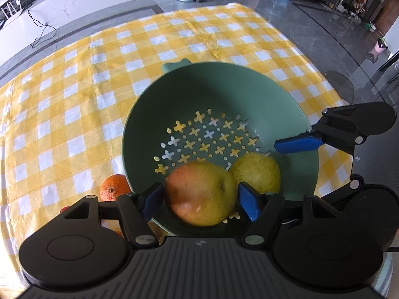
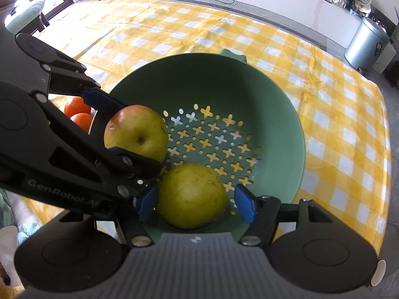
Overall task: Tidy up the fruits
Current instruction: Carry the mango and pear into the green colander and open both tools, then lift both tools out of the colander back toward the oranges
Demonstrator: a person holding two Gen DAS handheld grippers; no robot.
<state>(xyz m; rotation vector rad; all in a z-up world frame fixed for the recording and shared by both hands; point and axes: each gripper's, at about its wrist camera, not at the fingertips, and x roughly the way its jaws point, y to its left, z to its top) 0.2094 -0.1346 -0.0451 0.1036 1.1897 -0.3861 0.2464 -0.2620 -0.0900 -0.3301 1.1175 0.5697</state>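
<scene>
Yellow-checked tablecloth [image 1: 74,99] is lying under a green colander [image 2: 274,94]. Nearest, the right gripper [image 2: 197,204] is straddling a yellow pear [image 2: 192,195] inside, fingers spread apart. Beyond, the left gripper [image 1: 199,200] is pinching a reddish pear [image 1: 200,194] over the colander; oranges [image 2: 78,113] are sitting outside.

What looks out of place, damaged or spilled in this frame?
Nothing stands out. The green perforated plastic colander sits upright on the yellow checked tablecloth, holding two yellow-green pears; orange tangerines wait beside it.
</scene>
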